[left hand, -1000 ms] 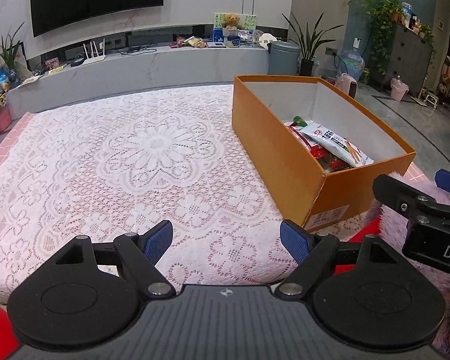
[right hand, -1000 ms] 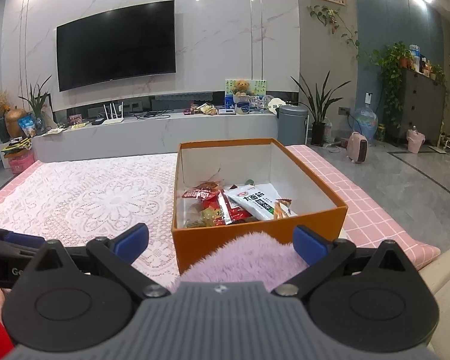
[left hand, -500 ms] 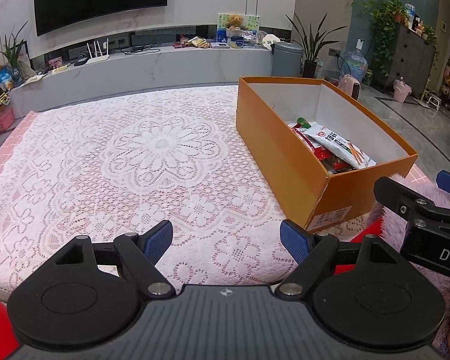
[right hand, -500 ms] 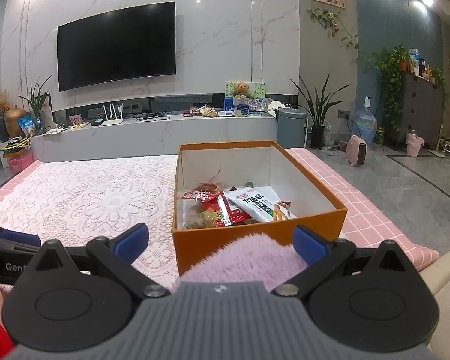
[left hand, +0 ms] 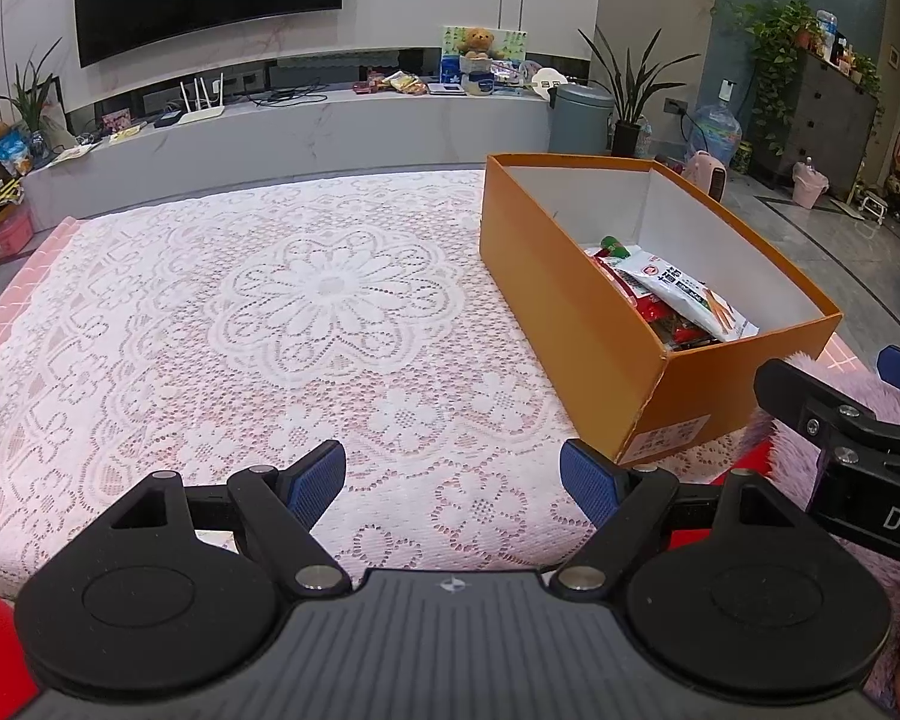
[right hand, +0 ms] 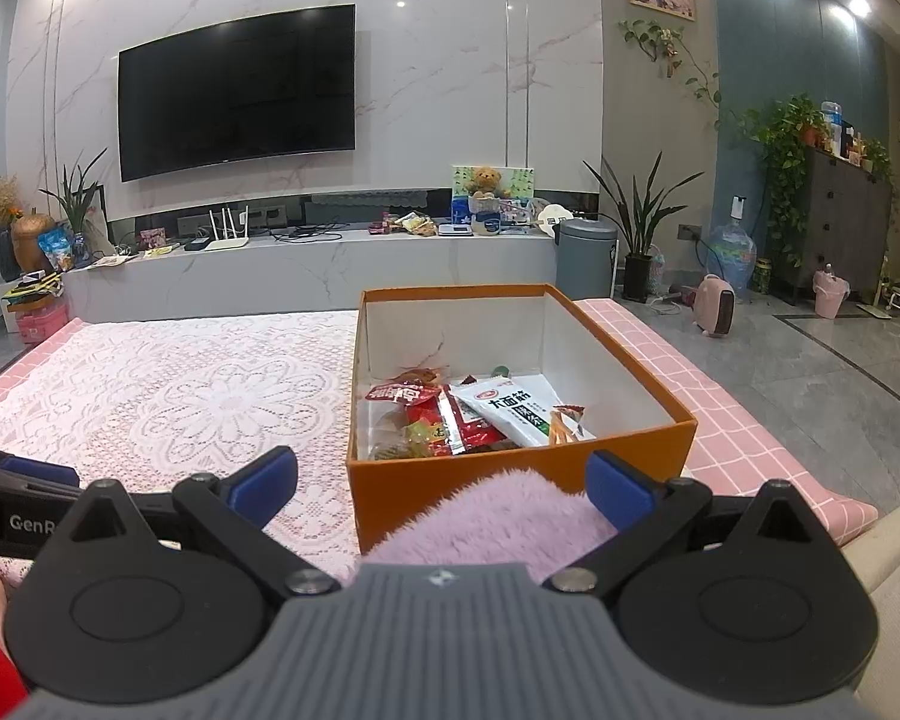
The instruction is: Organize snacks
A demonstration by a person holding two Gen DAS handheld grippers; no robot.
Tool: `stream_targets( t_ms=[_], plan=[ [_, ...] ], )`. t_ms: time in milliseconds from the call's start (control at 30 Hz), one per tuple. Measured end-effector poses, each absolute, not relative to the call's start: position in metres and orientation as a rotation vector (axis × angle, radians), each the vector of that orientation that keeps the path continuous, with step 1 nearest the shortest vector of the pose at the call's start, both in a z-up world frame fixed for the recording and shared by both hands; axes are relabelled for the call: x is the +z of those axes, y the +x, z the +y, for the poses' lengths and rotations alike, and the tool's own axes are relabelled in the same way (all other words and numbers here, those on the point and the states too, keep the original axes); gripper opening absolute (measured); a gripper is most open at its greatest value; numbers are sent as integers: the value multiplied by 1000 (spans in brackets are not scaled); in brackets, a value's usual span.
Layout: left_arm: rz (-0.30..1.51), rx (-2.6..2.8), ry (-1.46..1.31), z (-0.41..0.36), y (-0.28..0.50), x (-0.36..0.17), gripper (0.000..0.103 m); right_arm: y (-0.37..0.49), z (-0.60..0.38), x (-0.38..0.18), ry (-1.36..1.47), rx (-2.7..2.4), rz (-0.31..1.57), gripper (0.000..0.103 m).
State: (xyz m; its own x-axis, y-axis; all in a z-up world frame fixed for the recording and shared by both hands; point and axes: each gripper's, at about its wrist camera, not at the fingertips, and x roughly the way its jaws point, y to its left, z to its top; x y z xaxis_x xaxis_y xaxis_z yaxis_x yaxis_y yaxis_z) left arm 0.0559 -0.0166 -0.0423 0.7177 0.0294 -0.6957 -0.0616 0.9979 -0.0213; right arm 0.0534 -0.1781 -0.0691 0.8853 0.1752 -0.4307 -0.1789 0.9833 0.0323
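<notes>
An open orange box [left hand: 576, 312] stands on the right part of the lace-covered table [left hand: 270, 312]. It also shows in the right wrist view [right hand: 510, 468]. Several snack packets lie inside, among them a white packet [right hand: 516, 411] and red packets [right hand: 444, 420]; the white packet shows in the left wrist view too [left hand: 684, 294]. My left gripper [left hand: 452, 479] is open and empty, low over the table's near edge, left of the box. My right gripper [right hand: 441, 480] is open and empty, just in front of the box's near wall.
A fluffy purple cushion [right hand: 498, 516] lies between the right gripper and the box. A grey TV bench [right hand: 330, 264] with clutter runs behind the table. A grey bin [right hand: 585, 258], plants and a heater [right hand: 714, 306] stand on the floor to the right.
Both views have shifted a little, the box sitting slightly lower and closer in the left wrist view. Both grippers stay open and empty.
</notes>
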Motion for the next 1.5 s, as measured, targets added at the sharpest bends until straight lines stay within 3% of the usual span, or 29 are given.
stream_targets(
  t_ms=[1500],
  plan=[
    [746,73,-39,-16,53,-40,95,55,-181,-70,-8,188,459,100]
  ],
)
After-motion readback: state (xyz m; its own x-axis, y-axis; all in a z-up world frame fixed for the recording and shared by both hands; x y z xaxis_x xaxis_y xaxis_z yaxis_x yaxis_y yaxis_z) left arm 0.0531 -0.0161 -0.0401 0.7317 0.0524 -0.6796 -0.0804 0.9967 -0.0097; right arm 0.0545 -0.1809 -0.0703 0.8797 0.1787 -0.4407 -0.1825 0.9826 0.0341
